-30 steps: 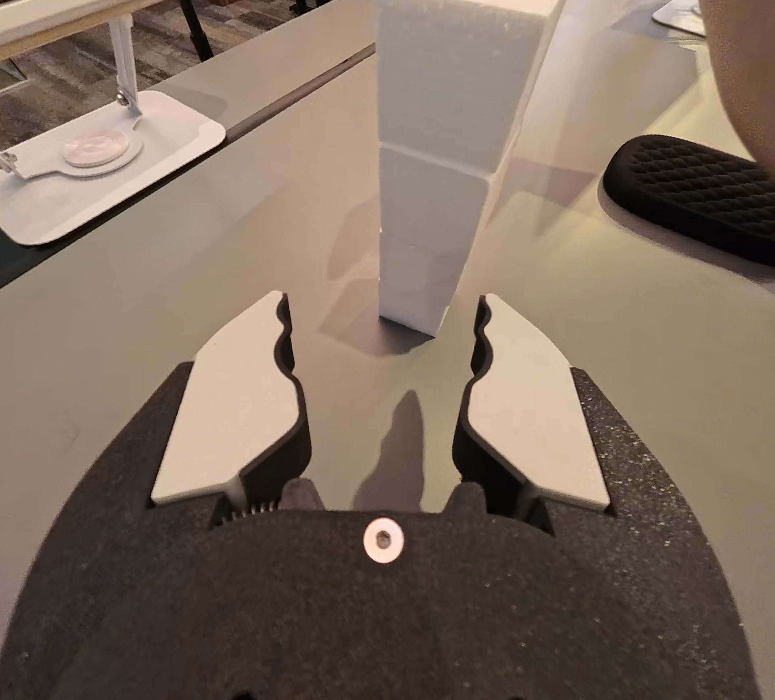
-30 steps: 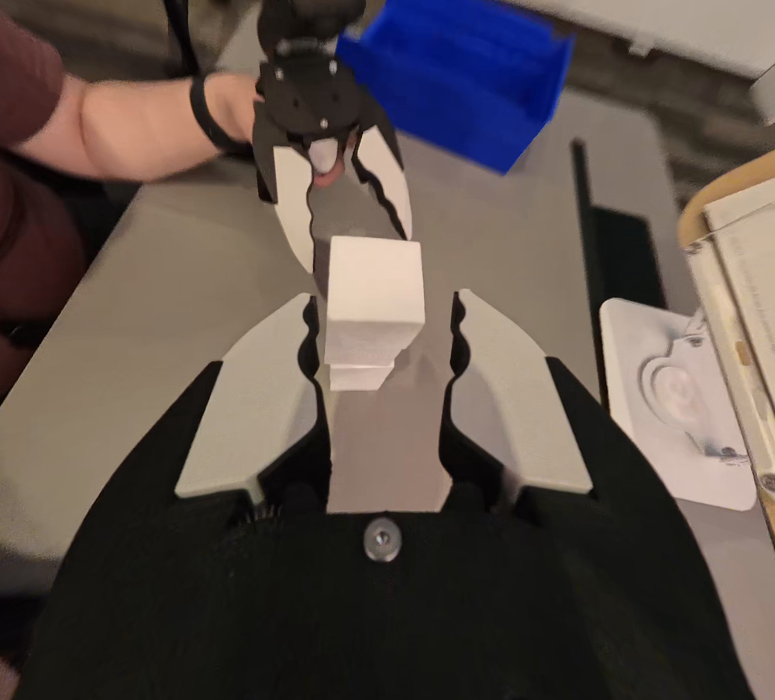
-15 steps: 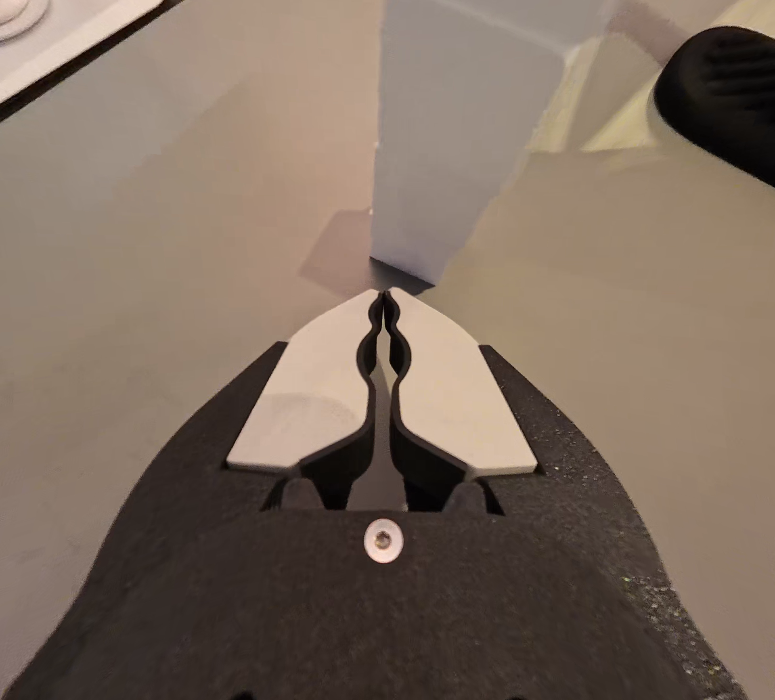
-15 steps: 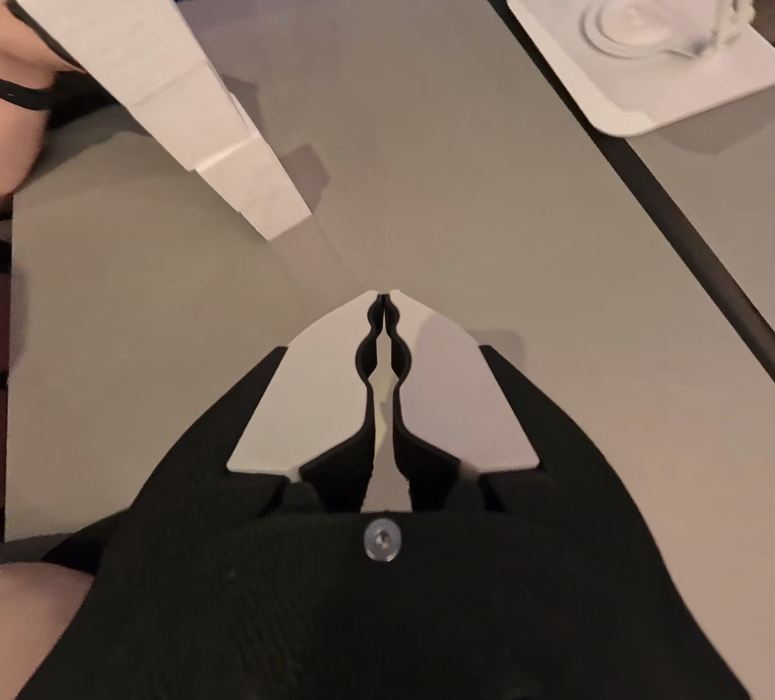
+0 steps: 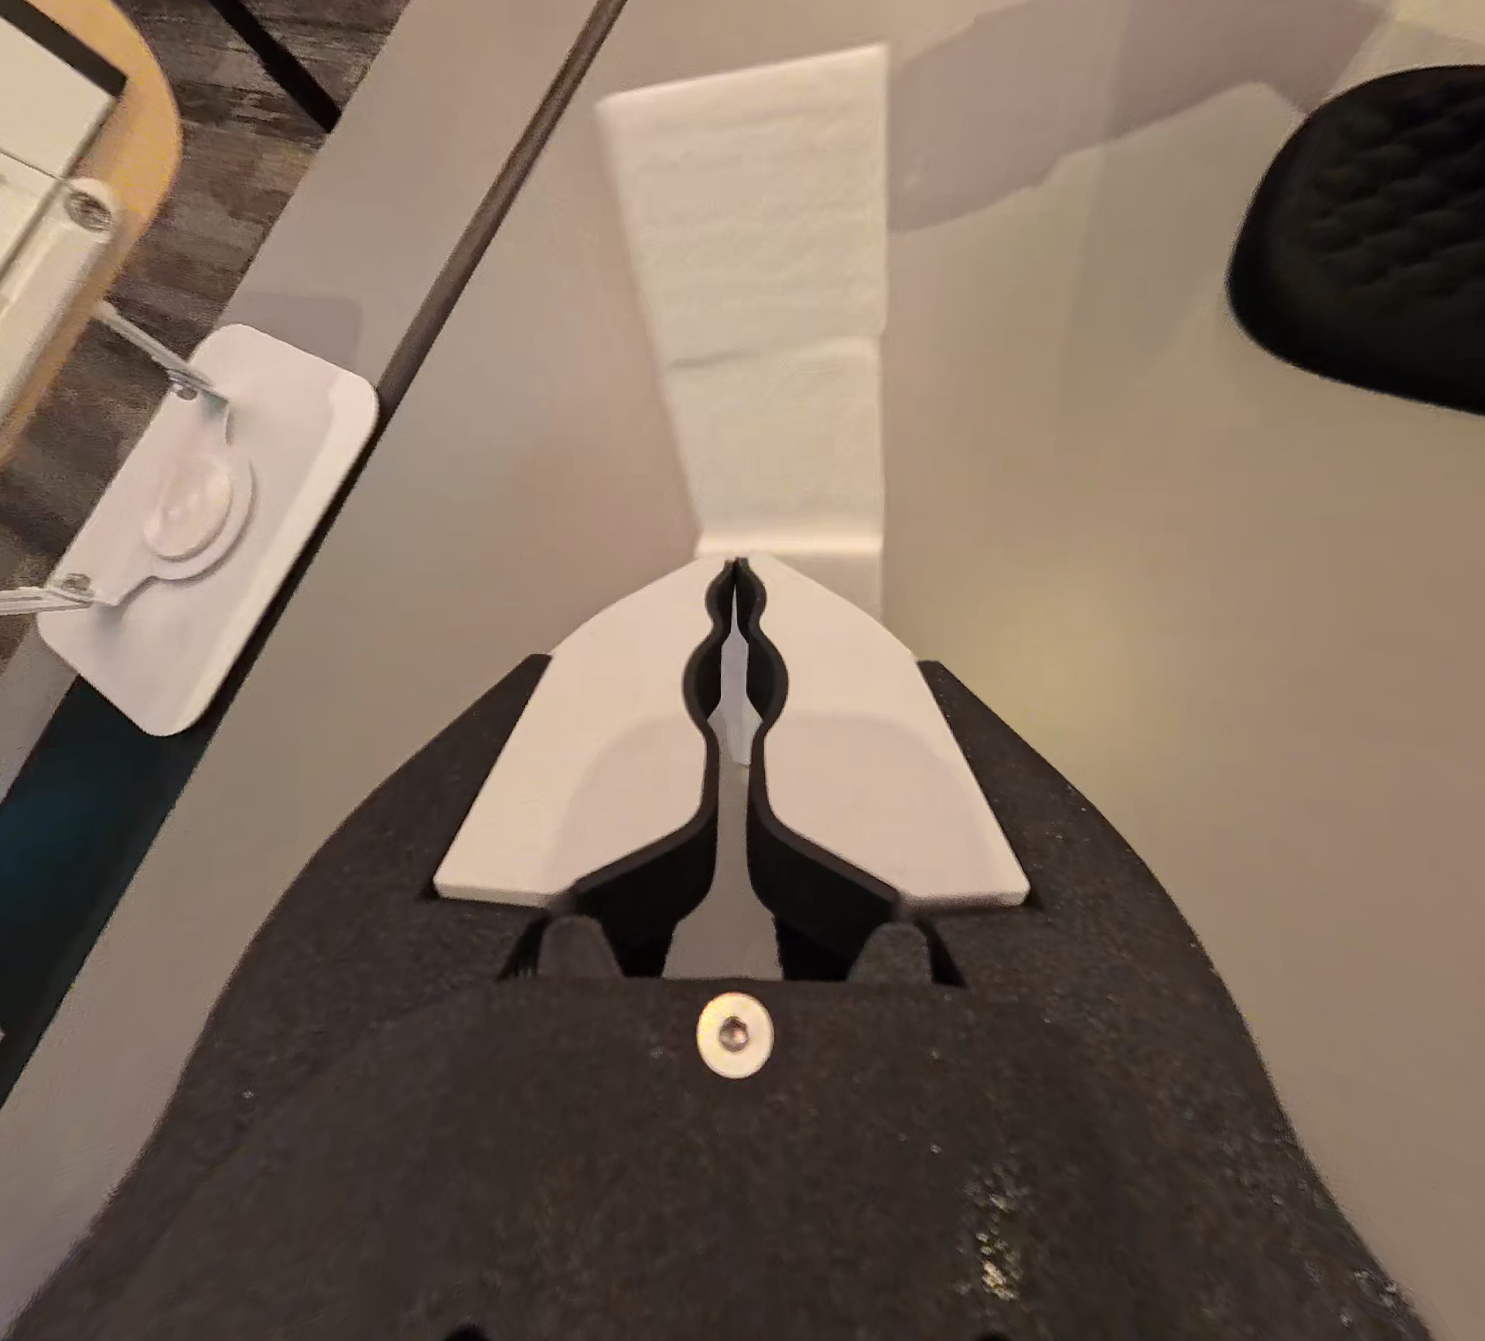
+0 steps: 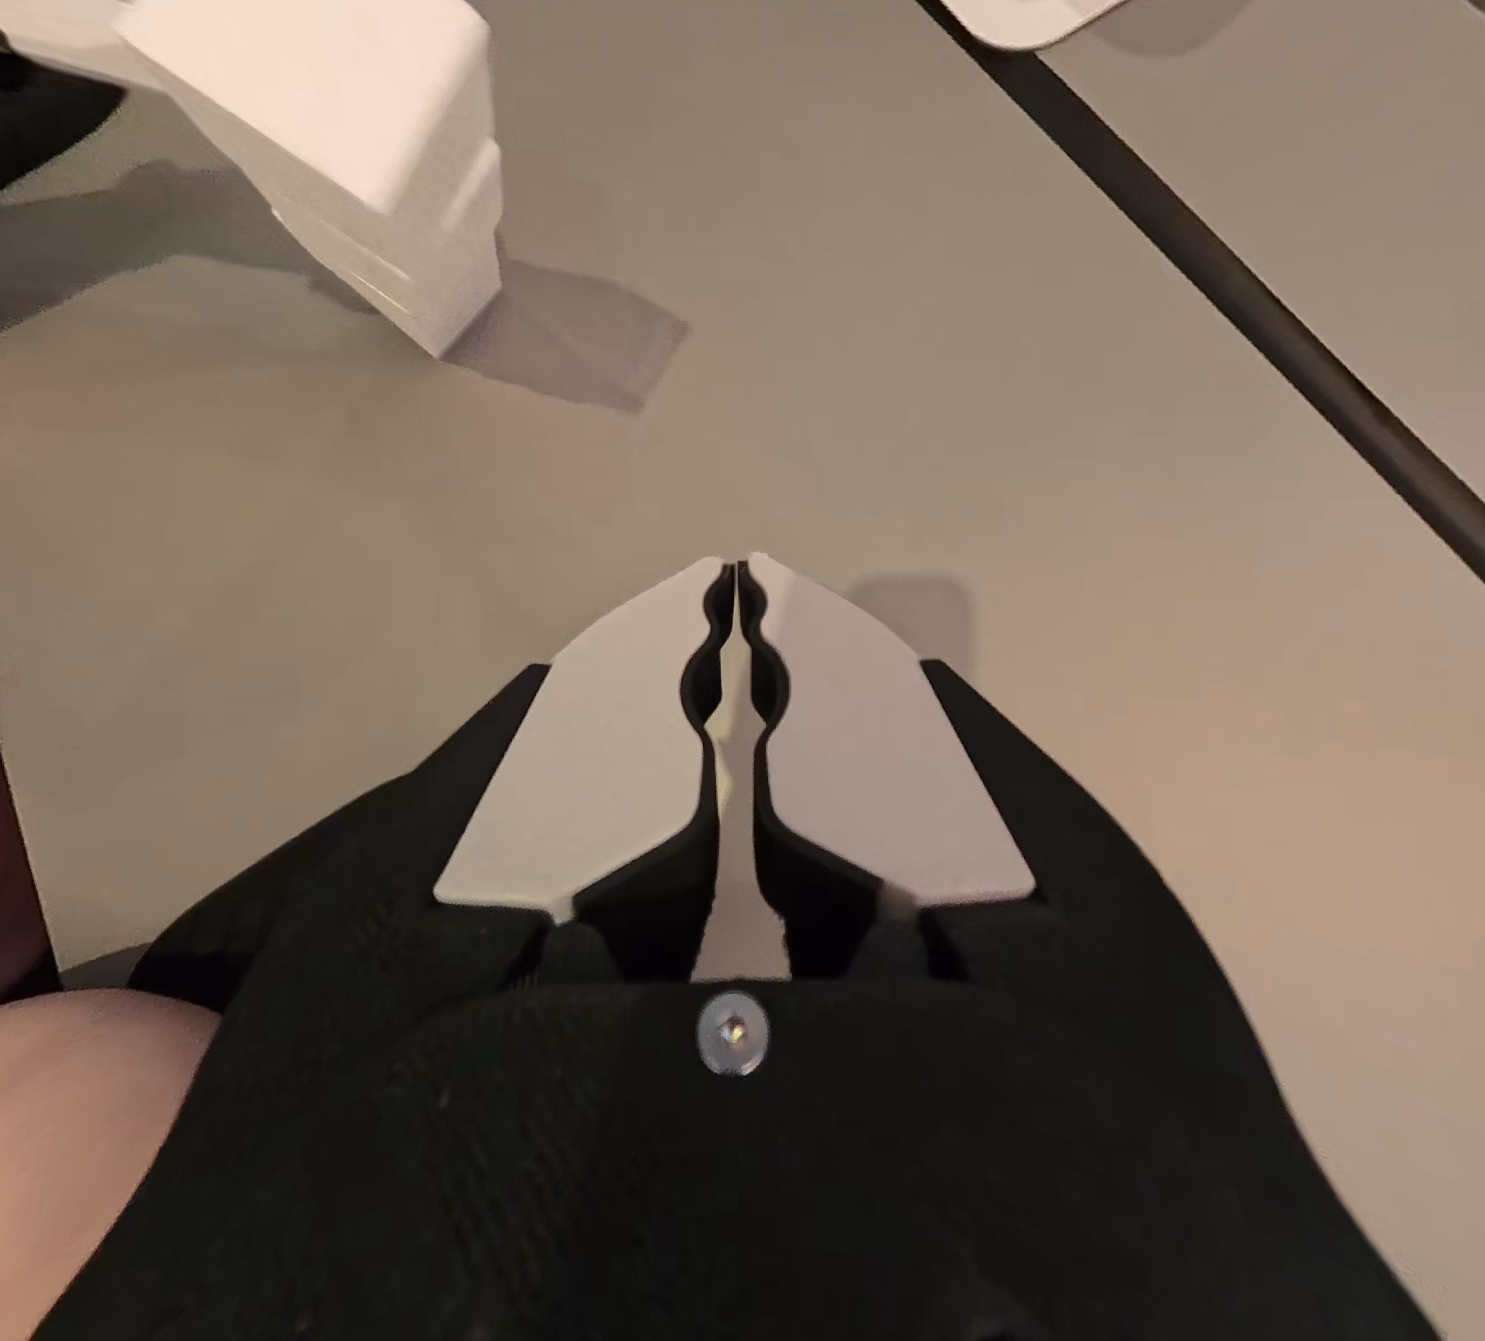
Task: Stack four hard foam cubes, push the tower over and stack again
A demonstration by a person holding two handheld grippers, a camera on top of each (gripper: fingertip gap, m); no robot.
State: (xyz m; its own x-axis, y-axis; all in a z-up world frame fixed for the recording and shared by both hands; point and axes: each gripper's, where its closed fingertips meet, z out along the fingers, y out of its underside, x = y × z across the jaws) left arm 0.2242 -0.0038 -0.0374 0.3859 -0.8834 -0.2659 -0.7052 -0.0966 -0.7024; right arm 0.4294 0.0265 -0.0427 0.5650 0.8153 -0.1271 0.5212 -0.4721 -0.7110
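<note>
the left hand-held gripper (image 5: 735, 563) has its fingers pressed together, empty, tip right at the top of the tower (image 5: 763, 306), which stands on the desk (image 5: 1125, 740). the right hand-held gripper (image 6: 738, 563) is closed and empty too, well clear of the tower (image 6: 321, 97) and lower than its top. if the shove comes this high, i'd expect only the top cube to slide off while the rest stay standing. push too hard and cubes could skid toward the black pad (image 5: 1382, 242) beside the tower or off the desk edge (awkward to fetch with closed fingers). count: one tower, seams showing at least three cubes, the fourth not clear; two grippers; one pad; one white stand base (image 5: 217, 523) off beyond the desk gap.
</note>
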